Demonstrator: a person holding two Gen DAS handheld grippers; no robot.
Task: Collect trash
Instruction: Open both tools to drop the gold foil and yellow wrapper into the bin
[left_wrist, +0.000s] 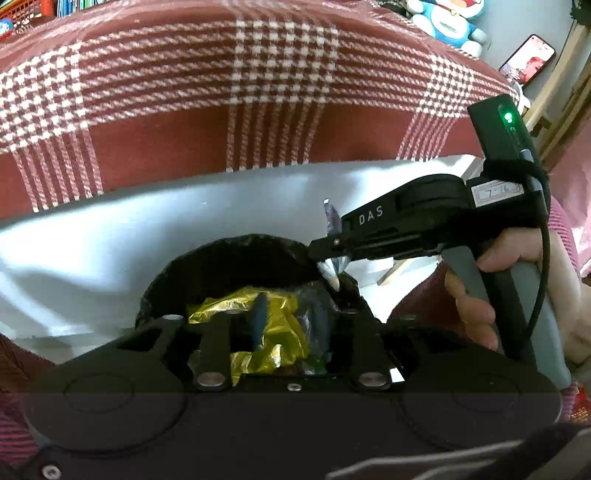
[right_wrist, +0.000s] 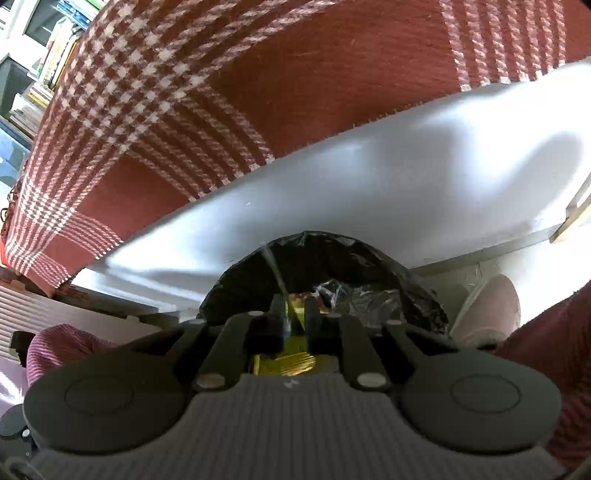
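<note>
Both jaws stand part open over the black-lined bin (left_wrist: 236, 258): left gripper (left_wrist: 291, 328) has gold foil wrapper (left_wrist: 273, 332) loose between its fingers; right gripper (right_wrist: 293, 314) hangs above clear wrapper (left_wrist: 332, 266). Drop nearly done.

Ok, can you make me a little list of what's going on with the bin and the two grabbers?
bin: black-lined, open, below both grippers
in bin: crumpled gold wrapper
left gripper: open, empty, over the bin
right gripper: at the bin's rim, silver wrapper between its jaws; grip unclear
behind: red-and-white checked cloth
</note>
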